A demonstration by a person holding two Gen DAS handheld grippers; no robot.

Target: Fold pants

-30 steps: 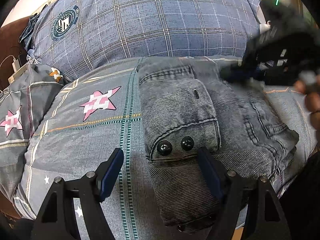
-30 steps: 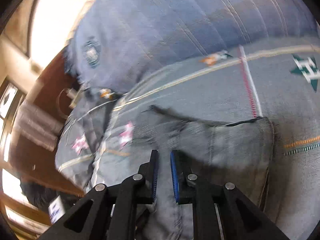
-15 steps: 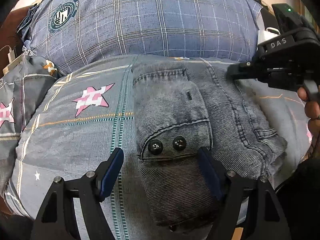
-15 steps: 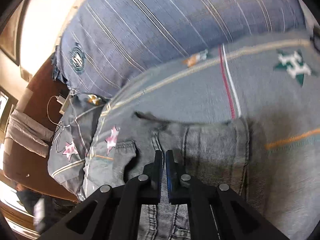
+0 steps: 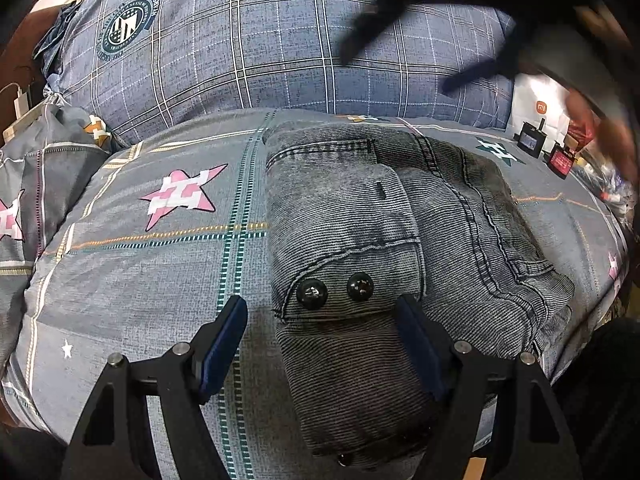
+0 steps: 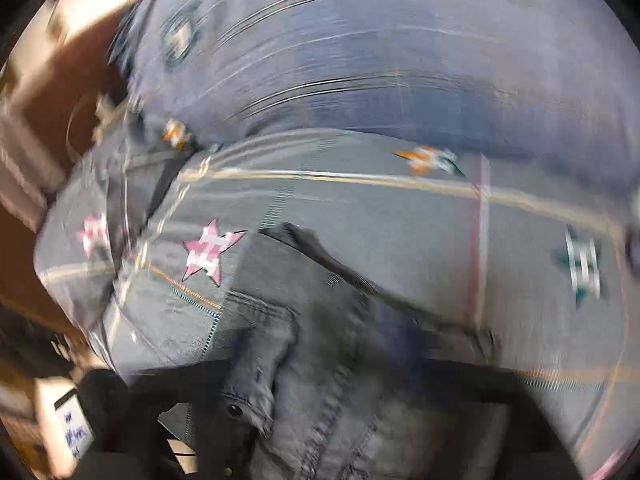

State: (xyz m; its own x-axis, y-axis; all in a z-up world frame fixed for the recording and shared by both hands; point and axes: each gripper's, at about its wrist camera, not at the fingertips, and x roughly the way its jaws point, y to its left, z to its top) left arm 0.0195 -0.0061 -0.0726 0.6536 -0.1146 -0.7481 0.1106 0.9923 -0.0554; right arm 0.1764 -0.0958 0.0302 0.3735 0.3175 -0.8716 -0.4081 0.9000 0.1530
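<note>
Two dark buttons (image 5: 335, 289) sit side by side on the pocket flap of the grey denim pants (image 5: 360, 240), which lie folded into a thick bundle on the star-patterned bed (image 5: 160, 260), near the plaid pillow (image 5: 260, 40). The left gripper (image 5: 322, 344) stands spread wide around the bundle's near end. The right gripper (image 5: 420, 32) is a dark blur overhead; I cannot tell its state.

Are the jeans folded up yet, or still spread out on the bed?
Folded. The grey jeans lie as a compact stacked bundle on the star-print quilt, a two-button flap on top.
</note>
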